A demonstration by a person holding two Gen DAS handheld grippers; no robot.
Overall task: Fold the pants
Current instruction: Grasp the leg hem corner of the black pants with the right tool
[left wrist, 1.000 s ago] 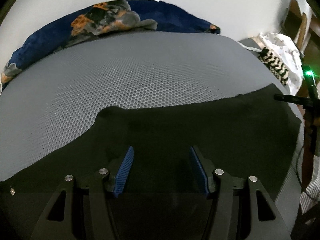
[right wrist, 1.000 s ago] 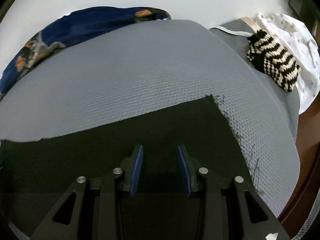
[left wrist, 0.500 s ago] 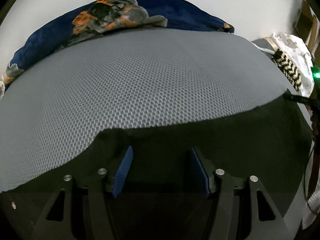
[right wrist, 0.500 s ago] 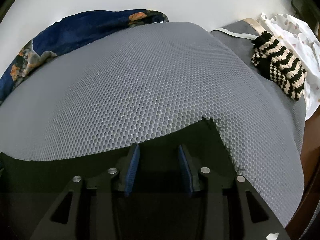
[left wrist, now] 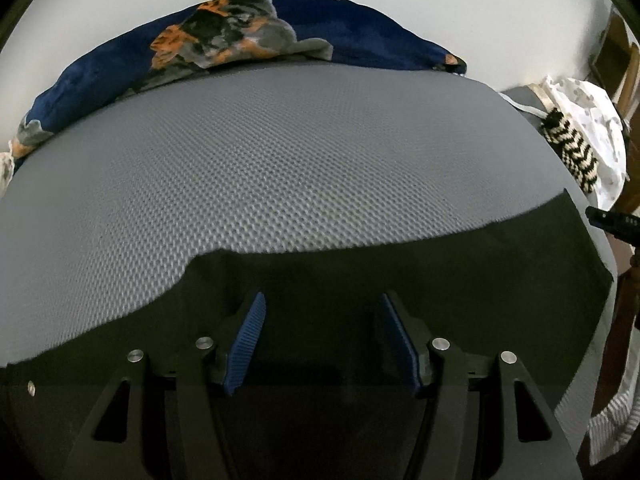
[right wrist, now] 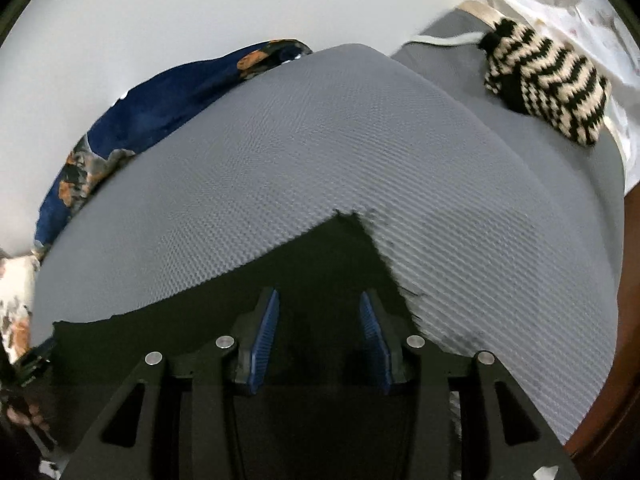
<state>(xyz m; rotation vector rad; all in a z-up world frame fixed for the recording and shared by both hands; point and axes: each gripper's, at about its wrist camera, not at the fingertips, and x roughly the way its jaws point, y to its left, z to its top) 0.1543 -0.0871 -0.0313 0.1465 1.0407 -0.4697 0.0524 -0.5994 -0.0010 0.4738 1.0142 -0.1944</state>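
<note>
Left claw (left wrist: 322, 340) gapes wide and empty; right claw (right wrist: 318, 336), jaws just opening, holds nothing. Black pants (left wrist: 400, 280) lie flat along the grey mattress's (left wrist: 260, 160) near edge, apparently folded once; more folds likely remain.

You had matt black cloth pants (left wrist: 400, 280) lying on a grey honeycomb-textured mesh mattress (left wrist: 260, 168), near a striped knitted piece (right wrist: 548, 88).

Both views are softly and evenly lit, with the white wall (left wrist: 480, 20) rendered brightest. Strong fisheye bending and black corners are seen. The right wrist view is slightly motion-blurred. Detail in the black pants (left wrist: 400, 280) is lost to darkness.
</note>
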